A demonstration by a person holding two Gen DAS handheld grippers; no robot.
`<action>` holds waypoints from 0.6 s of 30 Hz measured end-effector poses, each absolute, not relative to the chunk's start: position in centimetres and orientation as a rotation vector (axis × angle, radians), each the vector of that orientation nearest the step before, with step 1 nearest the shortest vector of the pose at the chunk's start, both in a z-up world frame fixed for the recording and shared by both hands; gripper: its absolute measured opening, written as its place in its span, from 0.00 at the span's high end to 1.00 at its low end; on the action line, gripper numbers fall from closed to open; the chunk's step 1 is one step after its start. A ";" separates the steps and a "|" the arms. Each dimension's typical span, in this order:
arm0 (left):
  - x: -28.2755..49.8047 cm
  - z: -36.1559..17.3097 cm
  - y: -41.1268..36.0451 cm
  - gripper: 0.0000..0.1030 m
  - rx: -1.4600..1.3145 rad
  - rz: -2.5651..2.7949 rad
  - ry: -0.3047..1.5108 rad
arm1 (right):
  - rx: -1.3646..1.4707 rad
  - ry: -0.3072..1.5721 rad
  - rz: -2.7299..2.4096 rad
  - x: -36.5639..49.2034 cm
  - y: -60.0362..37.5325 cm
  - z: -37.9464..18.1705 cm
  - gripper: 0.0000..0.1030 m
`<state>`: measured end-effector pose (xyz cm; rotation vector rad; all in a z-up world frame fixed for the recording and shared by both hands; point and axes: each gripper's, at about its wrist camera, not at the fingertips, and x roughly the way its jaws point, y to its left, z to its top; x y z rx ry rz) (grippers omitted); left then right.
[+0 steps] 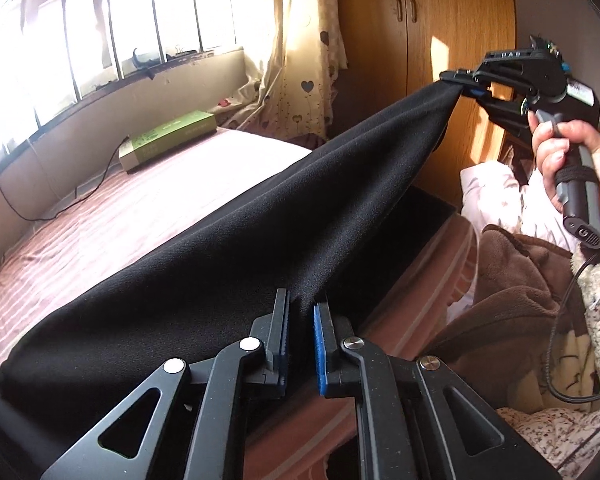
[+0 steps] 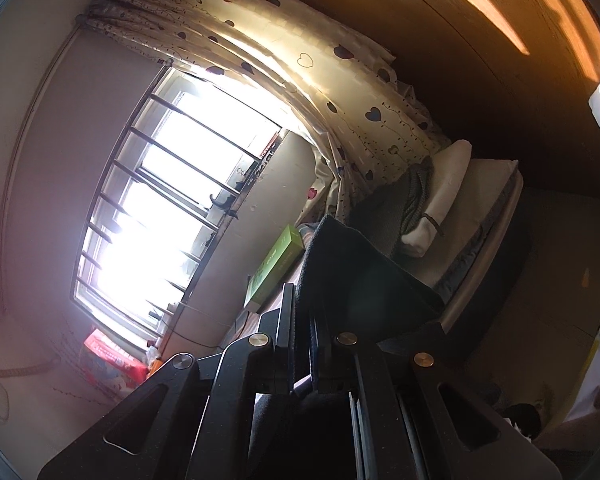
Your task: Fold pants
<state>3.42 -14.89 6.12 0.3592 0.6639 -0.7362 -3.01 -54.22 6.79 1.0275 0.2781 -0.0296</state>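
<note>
— Both grippers are on the black pants (image 1: 284,216). Left gripper (image 1: 300,320) sits at the bottom of its own view with a fold of the dark cloth bunched between its two fingers; the blue pad (image 1: 321,344) on the right finger shows, and the cloth fills the gap.

— Pressing it, or only around it?

— The jaws stand narrow and the fabric puckers right at the pads, so it is grasping the cloth. The right gripper (image 1: 466,88) is seen from the left wrist camera, up by the wooden wardrobe (image 1: 380,40), pinched tight on the far end of the pants, with a hand (image 1: 568,160) round its handle.

— And the pants themselves?

— Stretched as a taut band between the two grippers, lifted above the bed (image 1: 112,216) along its near edge; the lower hem hangs down toward the striped cover. (From the right wrist view the scene is rolled sideways and the cloth rises as a dark sheet (image 2: 360,272) out of the closed right gripper (image 2: 302,320).)

— Anything else on the bed?

— A green box (image 1: 168,140) lies at the far edge under the barred window (image 1: 112,28), with a black cable (image 1: 60,196) trailing beside it. A heart-print curtain (image 1: 300,40) hangs at the far corner.
</note>
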 end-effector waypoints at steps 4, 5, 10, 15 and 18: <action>2.6 6.2 -14.1 0.62 0.305 -0.778 0.684 | 1.067 0.359 -0.085 -3.5 -54.7 3.2 0.95; 2.6 5.6 -14.2 0.62 0.314 -0.783 0.700 | 1.102 0.396 -0.099 -3.6 -55.0 1.6 0.95; 2.2 2.5 -15.0 0.62 0.350 -0.785 0.784 | 1.270 0.540 -0.135 -4.1 -56.2 -5.6 0.95; 2.5 2.4 -14.9 0.62 0.346 -0.800 0.799 | 1.286 0.525 -0.098 -5.0 -56.2 -6.6 0.95; 3.0 2.6 -15.0 0.62 0.337 -0.808 0.809 | 1.288 0.519 -0.082 -4.1 -56.8 -5.9 0.95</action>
